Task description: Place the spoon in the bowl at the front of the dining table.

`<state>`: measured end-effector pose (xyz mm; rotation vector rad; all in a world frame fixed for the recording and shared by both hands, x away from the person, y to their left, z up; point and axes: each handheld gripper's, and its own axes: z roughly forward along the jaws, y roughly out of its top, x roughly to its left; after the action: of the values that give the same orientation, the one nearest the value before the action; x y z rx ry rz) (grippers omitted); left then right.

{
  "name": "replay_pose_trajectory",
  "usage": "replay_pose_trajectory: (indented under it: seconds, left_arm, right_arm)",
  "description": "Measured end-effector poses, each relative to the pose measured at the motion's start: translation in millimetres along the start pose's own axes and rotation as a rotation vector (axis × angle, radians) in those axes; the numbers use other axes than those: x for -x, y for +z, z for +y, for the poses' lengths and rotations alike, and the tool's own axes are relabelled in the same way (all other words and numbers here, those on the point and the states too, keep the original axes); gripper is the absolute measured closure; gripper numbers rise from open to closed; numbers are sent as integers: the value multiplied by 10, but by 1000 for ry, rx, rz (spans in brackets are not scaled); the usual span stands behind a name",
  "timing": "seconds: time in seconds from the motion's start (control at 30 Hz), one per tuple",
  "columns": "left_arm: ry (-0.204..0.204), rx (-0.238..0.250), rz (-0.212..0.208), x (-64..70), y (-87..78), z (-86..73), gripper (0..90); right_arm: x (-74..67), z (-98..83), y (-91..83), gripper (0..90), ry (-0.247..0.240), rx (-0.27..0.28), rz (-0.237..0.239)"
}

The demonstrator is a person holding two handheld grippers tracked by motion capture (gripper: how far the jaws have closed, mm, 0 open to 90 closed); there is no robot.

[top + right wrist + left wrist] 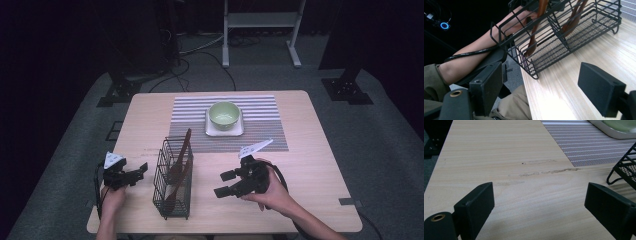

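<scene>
A black wire basket stands at the table's front left and holds two brown wooden utensils that lean up out of it. My left gripper rests just left of the basket, open and empty. To the basket's right my right gripper points at it, also open and empty. In the left gripper view the left gripper has its jaws spread wide over bare wood, with a corner of the basket at the right edge. In the right gripper view the right gripper faces the basket and the utensils.
A green bowl sits on a white square plate on a striped placemat at the back middle of the table. The person's left forearm shows behind the basket. A white stand's legs are on the floor beyond.
</scene>
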<state>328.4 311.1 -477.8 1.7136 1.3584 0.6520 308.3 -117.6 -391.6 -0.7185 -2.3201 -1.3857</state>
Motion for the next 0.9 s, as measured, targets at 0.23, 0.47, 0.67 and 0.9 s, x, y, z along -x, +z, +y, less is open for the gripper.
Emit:
replay_pose_trajectory:
  seconds: [0.23, 0.47, 0.67, 0.9]
  left_arm:
    - [5, 1, 1, 10, 1, -1, 83]
    - [7, -1, 0, 12, -1, -1, 83]
    - [7, -1, -1, 12, -1, -1, 83]
    - [6, -1, -1, 10, -4, -1, 83]
  right_arm:
    - [-35, 119, 60, 187, -2, -17, 5]
    - [-62, 266, 97, 187, -5, -27, 4]
    - [-65, 369, 130, 187, -5, -35, 5]
    - [-37, 459, 172, 189, 6, -38, 5]
